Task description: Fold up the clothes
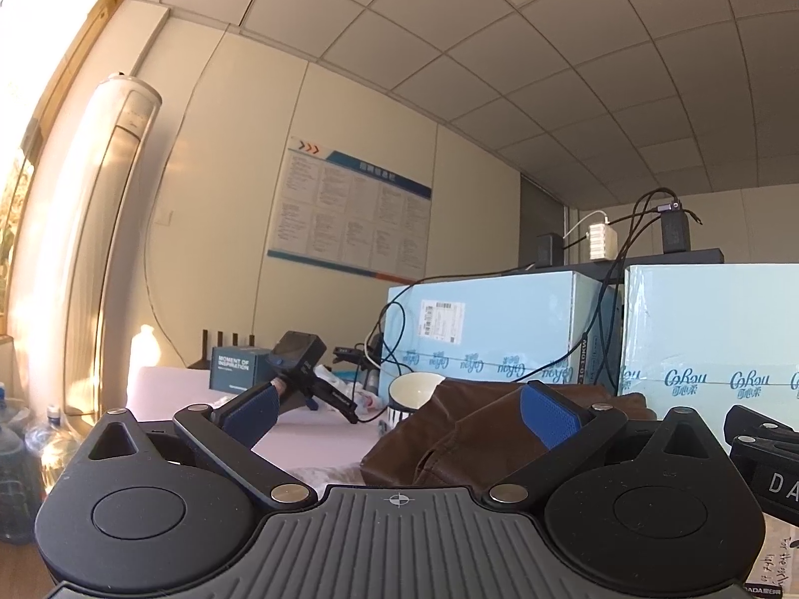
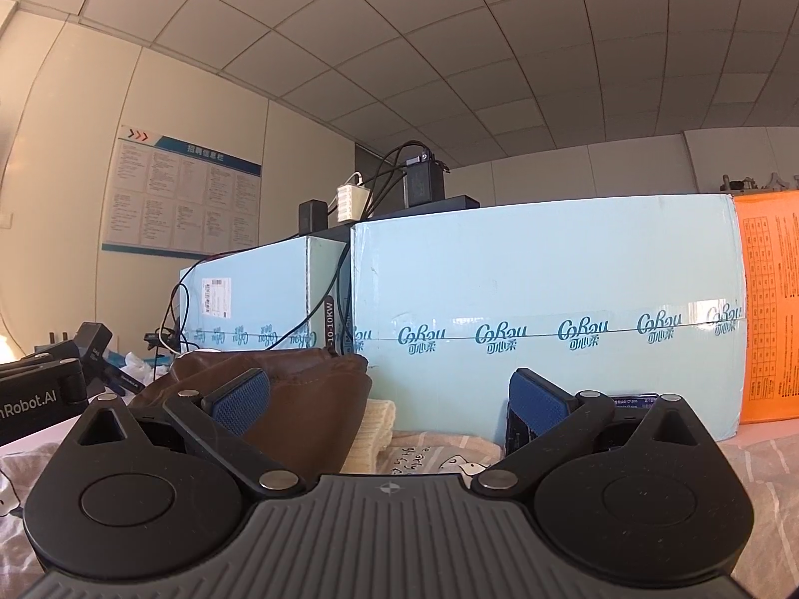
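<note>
A brown leather-like garment (image 1: 449,429) lies bunched on the bed just ahead of my left gripper (image 1: 399,414), whose blue-padded fingers stand wide open with nothing between them. In the right wrist view the same brown garment (image 2: 309,399) sits left of centre, partly behind the left finger pad (image 2: 242,399). My right gripper (image 2: 389,402) is open too, low over the bedding. A cream knitted piece (image 2: 372,429) lies beside the brown garment, and a printed light cloth (image 2: 434,454) spreads under it.
Two light-blue cartons (image 2: 549,319) (image 1: 479,329) stand close behind the clothes, with chargers and black cables (image 2: 389,189) on top. An orange box (image 2: 771,299) is at the right. A white bowl (image 1: 414,389), a handheld camera (image 1: 304,364) and water bottles (image 1: 30,449) sit left.
</note>
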